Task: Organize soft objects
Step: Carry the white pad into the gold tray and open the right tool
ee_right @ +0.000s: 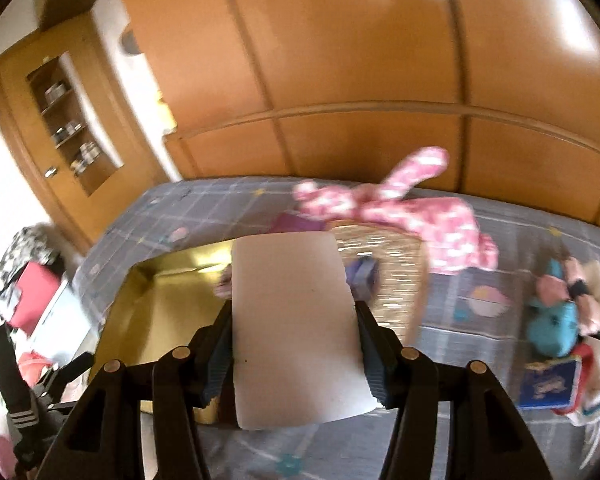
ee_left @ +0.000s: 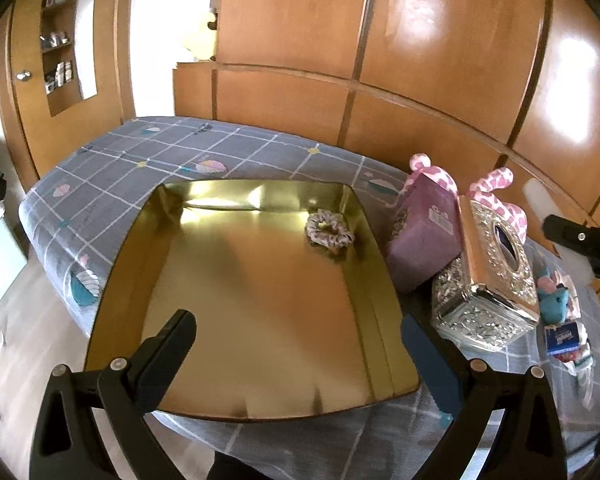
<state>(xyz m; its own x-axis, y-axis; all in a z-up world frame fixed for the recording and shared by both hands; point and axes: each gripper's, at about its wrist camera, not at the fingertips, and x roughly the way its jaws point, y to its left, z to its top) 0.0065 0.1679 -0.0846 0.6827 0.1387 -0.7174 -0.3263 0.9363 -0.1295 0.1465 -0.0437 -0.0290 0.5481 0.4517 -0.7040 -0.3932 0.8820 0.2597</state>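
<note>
Right gripper clamps white pad; left gripper wide, empty, over gold tray holding scrunchie; labels unreadable.

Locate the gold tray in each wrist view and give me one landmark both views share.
Left wrist view: the gold tray fills the centre, on the grey bedspread, with a scrunchie in its far right corner.
Right wrist view: the gold tray sits left of centre, partly hidden behind the white sponge held in the right gripper.
Shared landmark: the pink spotted plush.
</note>
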